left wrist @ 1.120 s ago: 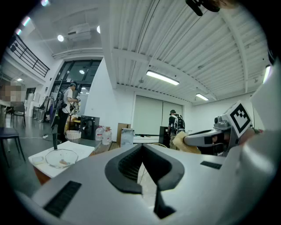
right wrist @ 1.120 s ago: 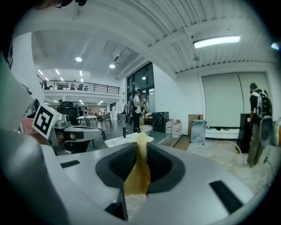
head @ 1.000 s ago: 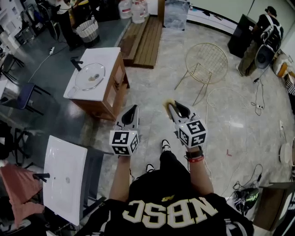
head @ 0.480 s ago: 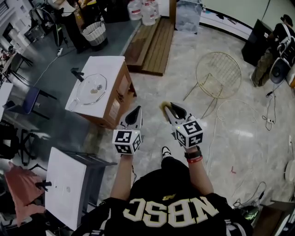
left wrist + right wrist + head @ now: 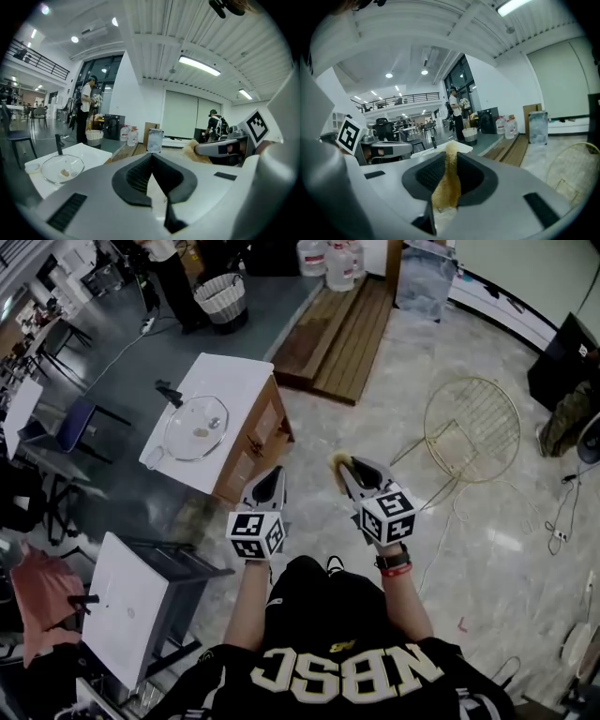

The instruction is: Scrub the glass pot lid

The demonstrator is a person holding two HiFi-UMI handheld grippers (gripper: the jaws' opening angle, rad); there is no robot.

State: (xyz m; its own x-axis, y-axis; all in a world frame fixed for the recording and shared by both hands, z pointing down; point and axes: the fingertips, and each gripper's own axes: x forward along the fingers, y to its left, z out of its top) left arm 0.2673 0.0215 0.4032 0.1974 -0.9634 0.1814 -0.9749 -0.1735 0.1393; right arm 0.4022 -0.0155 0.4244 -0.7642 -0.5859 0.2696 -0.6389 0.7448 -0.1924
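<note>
Far left, approx. 10 o'clock from the grippers in head view, the glass pot lid lies in the basin of a white sink cabinet, with a black tap at the basin's 11 o'clock edge. There are brownish bits on the glass, prob. food soil, though too small to be sure. The left gripper hangs over the floor, well apart from the cabinet, jaws pressed together w/ nothing between them. Just beside it at 3 o'clock, the right gripper has its jaws clamped on a yellow sponge that sticks out past the tips. Further right, at 2 o'clock, a wire chair stands on the tiles, no part of the job. Step in hand, as I read it: the approach. Scrubber is gripped but there's no contact w/ the lid, so scrubbing isn't begun. Next move calls for closing on the sink toward 10 o'clock, opening the left jaws to steady the lid, then laying the sponge flat on the glass. The lid is smooth and will likely slide if unheld.
</note>
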